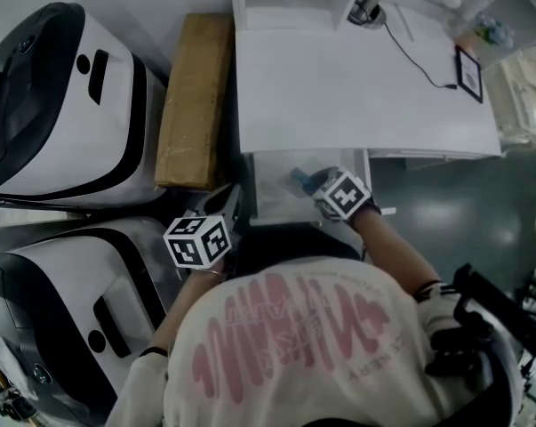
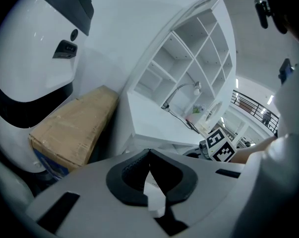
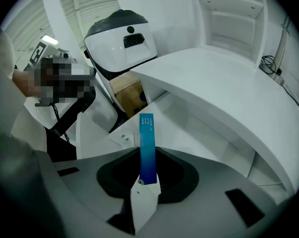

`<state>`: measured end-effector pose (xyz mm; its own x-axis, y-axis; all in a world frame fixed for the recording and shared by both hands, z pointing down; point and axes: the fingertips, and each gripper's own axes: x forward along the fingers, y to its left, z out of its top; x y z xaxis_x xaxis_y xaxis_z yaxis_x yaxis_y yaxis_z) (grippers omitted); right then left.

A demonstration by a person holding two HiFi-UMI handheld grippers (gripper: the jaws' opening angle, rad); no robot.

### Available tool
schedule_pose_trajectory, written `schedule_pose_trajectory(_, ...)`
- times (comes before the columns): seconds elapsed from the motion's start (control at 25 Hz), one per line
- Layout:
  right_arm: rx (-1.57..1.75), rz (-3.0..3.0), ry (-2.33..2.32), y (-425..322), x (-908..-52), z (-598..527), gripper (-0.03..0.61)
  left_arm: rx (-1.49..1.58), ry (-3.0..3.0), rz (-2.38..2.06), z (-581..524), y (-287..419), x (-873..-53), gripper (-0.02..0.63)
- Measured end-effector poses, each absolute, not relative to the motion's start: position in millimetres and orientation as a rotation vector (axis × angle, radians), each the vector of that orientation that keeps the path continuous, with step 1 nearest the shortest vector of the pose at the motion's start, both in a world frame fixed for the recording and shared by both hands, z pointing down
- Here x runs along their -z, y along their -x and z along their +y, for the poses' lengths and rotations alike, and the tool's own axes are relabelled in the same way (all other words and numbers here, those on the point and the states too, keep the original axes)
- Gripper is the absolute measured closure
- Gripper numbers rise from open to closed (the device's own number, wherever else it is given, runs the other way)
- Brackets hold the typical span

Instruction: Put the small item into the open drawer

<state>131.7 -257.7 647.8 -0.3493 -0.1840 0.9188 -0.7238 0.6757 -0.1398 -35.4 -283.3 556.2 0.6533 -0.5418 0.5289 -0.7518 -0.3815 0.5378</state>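
The small item (image 3: 147, 143) is a narrow blue pack. It stands upright between the jaws of my right gripper (image 3: 145, 183), which is shut on its lower end. In the head view the right gripper (image 1: 314, 183) reaches into the open white drawer (image 1: 272, 194) under the desk, and the blue item (image 1: 301, 177) shows just ahead of it over the drawer's inside (image 3: 199, 133). My left gripper (image 1: 230, 210) hangs to the left of the drawer, off its front corner. Its jaws (image 2: 154, 196) are shut with nothing in them.
The white desk (image 1: 356, 87) overhangs the drawer, with a lamp base (image 1: 367, 12), a cable and a small frame (image 1: 468, 74) on it. A cardboard box (image 1: 195, 100) lies left of the desk. Two large white-and-black machines (image 1: 63, 105) (image 1: 63, 301) fill the left side. A shelf unit (image 2: 189, 58) stands behind the desk.
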Motion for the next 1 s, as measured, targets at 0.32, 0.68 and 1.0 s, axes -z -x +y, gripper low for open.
schedule_pose_trajectory(0.32, -0.672, -1.835, -0.675, -142, -664, -251, 0.488, -0.352, -2.067, -1.012, -284, 34, -560, 0.583)
schedule_pose_trajectory(0.68, -0.734, -1.783, -0.623, -150, -676, -248, 0.485, -0.358, -2.053, -1.022, -284, 31, -565, 0.583)
schedule_pose_trajectory(1.0, -0.723, -1.712, -0.527, -158, -685, -241, 0.48, -0.36, -2.038, -1.05, -286, 35, -566, 0.583)
